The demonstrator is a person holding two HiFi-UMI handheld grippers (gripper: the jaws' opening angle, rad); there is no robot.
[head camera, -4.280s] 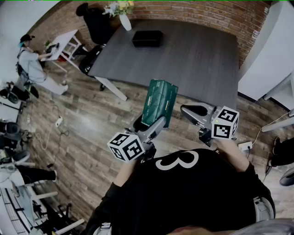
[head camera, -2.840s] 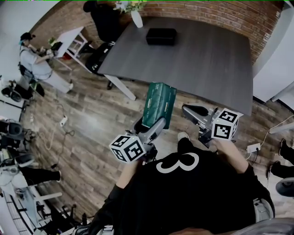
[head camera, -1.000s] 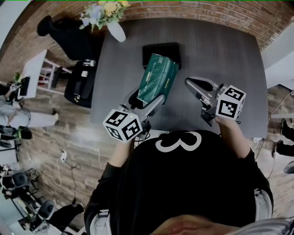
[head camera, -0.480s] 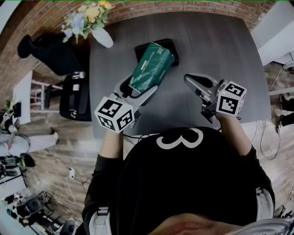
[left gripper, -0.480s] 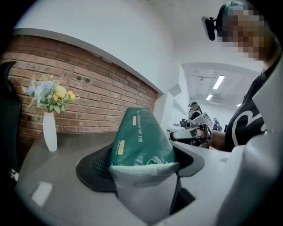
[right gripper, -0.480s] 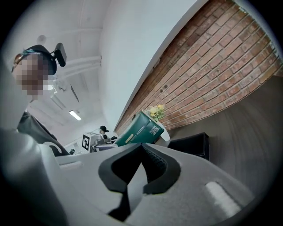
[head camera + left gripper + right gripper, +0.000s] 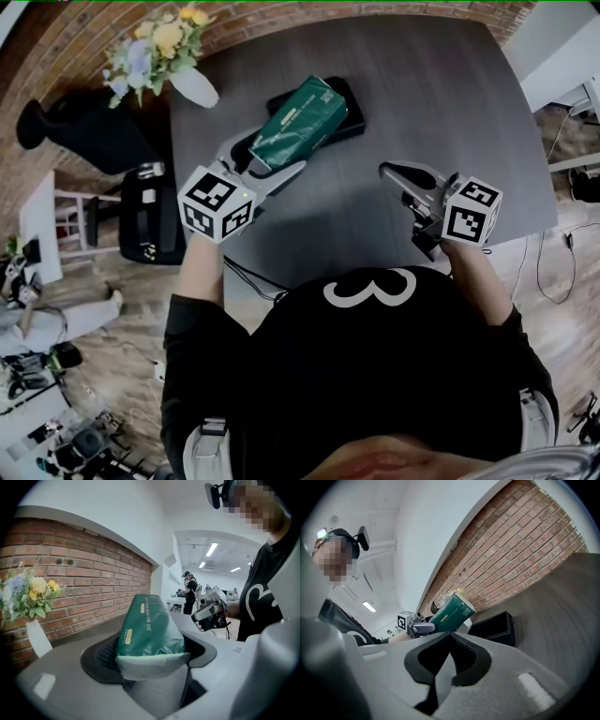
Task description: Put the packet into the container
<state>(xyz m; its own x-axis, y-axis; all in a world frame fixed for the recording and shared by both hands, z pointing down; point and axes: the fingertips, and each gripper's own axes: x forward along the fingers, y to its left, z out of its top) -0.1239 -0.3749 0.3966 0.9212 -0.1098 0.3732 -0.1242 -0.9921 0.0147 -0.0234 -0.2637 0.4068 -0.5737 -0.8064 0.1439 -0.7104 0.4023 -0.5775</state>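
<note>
A green packet [image 7: 298, 119] with a white sealed end sits between the jaws of my left gripper [image 7: 265, 157], which is shut on that end. It hangs tilted over the black container [image 7: 348, 114] at the far side of the dark table [image 7: 431, 84], hiding most of it. In the left gripper view the packet [image 7: 149, 630] points away from the camera, and the container is hidden behind it. My right gripper [image 7: 398, 176] hovers over the table's right half, shut and empty. From the right gripper view [image 7: 451, 638] I see the packet [image 7: 453, 611] above the container [image 7: 497, 628].
A white vase of flowers [image 7: 180, 58] stands on the table's far left corner, close to the left gripper. A black chair [image 7: 58, 124] and a dark bag [image 7: 148, 216] sit on the wooden floor to the left. A brick wall [image 7: 525, 550] runs behind the table.
The person has walked up to the table. The left gripper has carried the packet forward and to the left over the container, tilting it to the right. The right gripper stays shut.
</note>
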